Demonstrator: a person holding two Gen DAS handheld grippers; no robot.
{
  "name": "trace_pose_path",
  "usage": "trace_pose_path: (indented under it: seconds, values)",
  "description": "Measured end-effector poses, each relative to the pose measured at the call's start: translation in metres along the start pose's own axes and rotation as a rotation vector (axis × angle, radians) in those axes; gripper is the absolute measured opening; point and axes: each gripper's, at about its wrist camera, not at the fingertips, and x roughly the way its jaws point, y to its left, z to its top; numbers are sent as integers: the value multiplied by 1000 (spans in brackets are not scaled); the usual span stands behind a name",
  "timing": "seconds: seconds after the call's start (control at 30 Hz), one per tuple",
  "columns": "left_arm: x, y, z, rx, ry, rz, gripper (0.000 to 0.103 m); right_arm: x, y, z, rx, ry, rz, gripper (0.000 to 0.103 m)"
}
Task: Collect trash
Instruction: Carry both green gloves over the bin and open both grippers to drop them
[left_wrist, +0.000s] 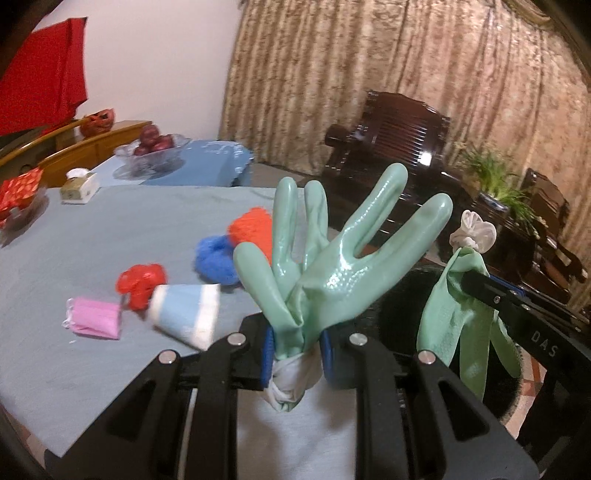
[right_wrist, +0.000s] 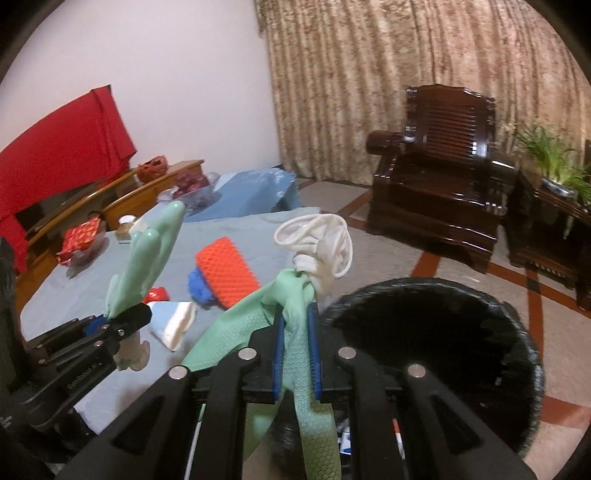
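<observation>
Two mint-green rubber gloves are held up off the blue-grey table (left_wrist: 92, 236). My left gripper (left_wrist: 297, 350) is shut on the bunched white cuff of one glove (left_wrist: 332, 273), whose fingers stand upward. My right gripper (right_wrist: 296, 332) is shut on the other glove (right_wrist: 240, 317) just below its white turned-out cuff (right_wrist: 317, 236); its fingers hang down. A black round trash bin (right_wrist: 517, 321) stands on the floor under and right of the right gripper. The left gripper (right_wrist: 142, 314) and its glove (right_wrist: 147, 251) also show in the right wrist view, to the left.
On the table lie an orange sponge (left_wrist: 251, 225), a blue scrubber (left_wrist: 212, 258), a red wrapper (left_wrist: 142, 280), a blue-and-white cup (left_wrist: 188, 314) and a pink pack (left_wrist: 96, 317). Farther back are a tissue box (left_wrist: 79, 186) and fruit bowl (left_wrist: 155, 151). A dark wooden armchair (right_wrist: 443, 177) stands beyond the bin.
</observation>
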Motion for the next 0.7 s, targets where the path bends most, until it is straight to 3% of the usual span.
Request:
trace_pose_path:
  seconds: [0.7]
  values:
    - [43, -116, -12, 123, 51, -211, 19, -36, -120, -26, 113, 7, -227, 12]
